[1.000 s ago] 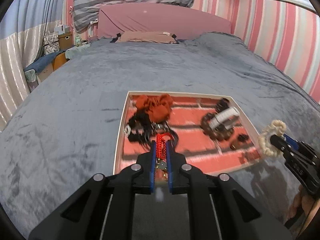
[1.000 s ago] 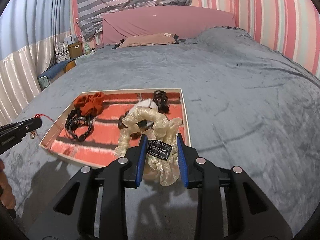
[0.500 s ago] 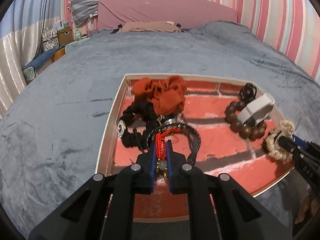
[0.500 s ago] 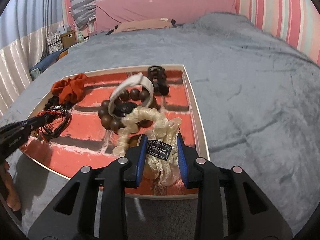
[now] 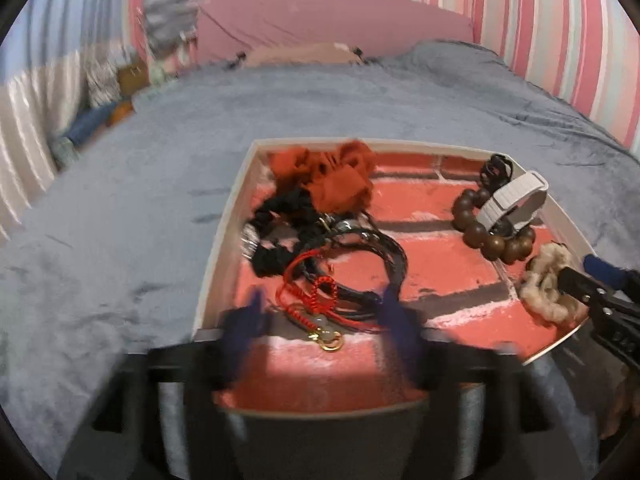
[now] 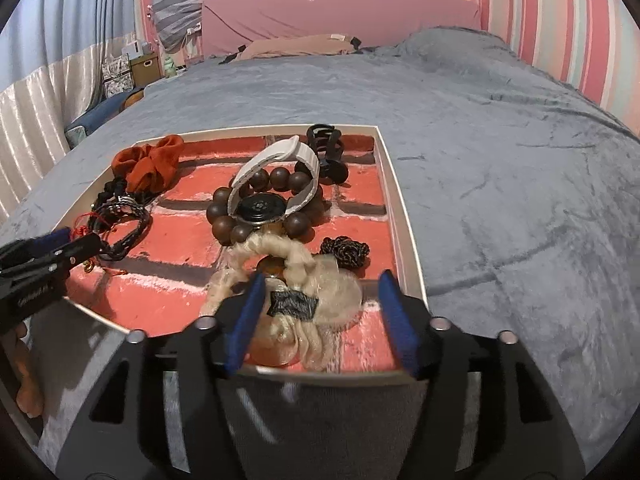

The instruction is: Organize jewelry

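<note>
Your left gripper (image 5: 320,320) has its jaws spread wide, blurred, and the red cord bracelet (image 5: 316,300) lies free between them on the tray (image 5: 218,248). Your right gripper (image 6: 324,312) is likewise parted around the cream scrunchie (image 6: 304,276), which rests in the tray's near right corner. Both grippers hover low over the tray's near edge.

Plushy matt grey bedspread (image 6: 500,160) across the frame; glossy brown wooden beads (image 6: 260,204) at centre; crinkled rust cloth scrunchie (image 5: 332,176) upper centre; shiny gold metal ring (image 5: 331,343) lower centre; sheer cream fabric scrunchie (image 6: 320,296) below.
</note>
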`<action>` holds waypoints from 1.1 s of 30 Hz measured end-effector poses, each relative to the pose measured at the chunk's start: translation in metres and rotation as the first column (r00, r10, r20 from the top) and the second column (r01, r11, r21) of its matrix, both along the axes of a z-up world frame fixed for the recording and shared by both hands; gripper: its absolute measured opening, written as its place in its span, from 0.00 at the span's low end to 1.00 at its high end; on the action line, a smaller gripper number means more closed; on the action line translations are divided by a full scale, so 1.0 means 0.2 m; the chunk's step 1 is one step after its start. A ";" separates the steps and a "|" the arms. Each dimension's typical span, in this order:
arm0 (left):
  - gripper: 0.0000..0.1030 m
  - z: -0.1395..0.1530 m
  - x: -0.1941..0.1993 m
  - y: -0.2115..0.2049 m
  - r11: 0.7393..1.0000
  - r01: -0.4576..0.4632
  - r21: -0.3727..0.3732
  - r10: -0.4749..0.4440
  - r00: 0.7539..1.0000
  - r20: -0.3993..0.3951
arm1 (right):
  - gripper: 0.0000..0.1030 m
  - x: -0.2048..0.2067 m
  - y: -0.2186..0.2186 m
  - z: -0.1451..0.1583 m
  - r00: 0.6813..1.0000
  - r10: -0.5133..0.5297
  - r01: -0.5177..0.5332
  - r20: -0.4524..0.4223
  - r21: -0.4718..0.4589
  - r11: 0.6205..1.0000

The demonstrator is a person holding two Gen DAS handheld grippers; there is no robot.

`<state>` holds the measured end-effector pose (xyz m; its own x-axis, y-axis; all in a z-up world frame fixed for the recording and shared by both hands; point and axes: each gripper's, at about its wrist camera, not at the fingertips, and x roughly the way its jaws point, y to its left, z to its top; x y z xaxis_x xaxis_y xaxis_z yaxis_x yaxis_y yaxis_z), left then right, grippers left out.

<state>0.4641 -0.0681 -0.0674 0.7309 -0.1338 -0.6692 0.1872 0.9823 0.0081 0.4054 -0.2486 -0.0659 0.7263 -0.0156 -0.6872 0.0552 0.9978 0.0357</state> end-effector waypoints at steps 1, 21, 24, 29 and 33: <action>0.67 0.01 -0.02 0.01 1.000 0.002 -0.005 -0.002 1.000 0.009 | 0.59 -0.02 -0.01 0.01 1.000 0.001 -0.001 0.007 0.008 1.000; 0.89 0.22 -0.85 0.19 0.998 -0.057 0.018 0.055 0.991 0.124 | 0.96 -0.73 0.05 0.18 0.989 -0.058 0.051 0.138 0.054 0.997; 0.92 0.28 -0.99 0.22 0.998 -0.066 -0.004 0.066 0.988 0.140 | 0.96 -0.86 0.11 0.23 0.986 -0.053 0.052 0.161 0.008 0.999; 0.94 0.36 -1.20 0.25 0.995 -0.092 -0.031 0.095 0.985 0.146 | 0.96 -1.04 0.21 0.30 0.984 -0.048 0.051 0.171 -0.015 0.999; 0.94 0.43 -1.34 0.30 0.991 -0.111 -0.069 0.120 0.982 0.144 | 0.96 -1.19 0.27 0.37 0.983 -0.045 0.052 0.179 -0.031 0.998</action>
<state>0.1953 -0.0089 0.0178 0.8341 -0.0796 -0.5458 0.0735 0.9967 -0.0331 0.1674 -0.1946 0.0072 0.8350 -0.0760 -0.5450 0.0996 0.9949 0.0140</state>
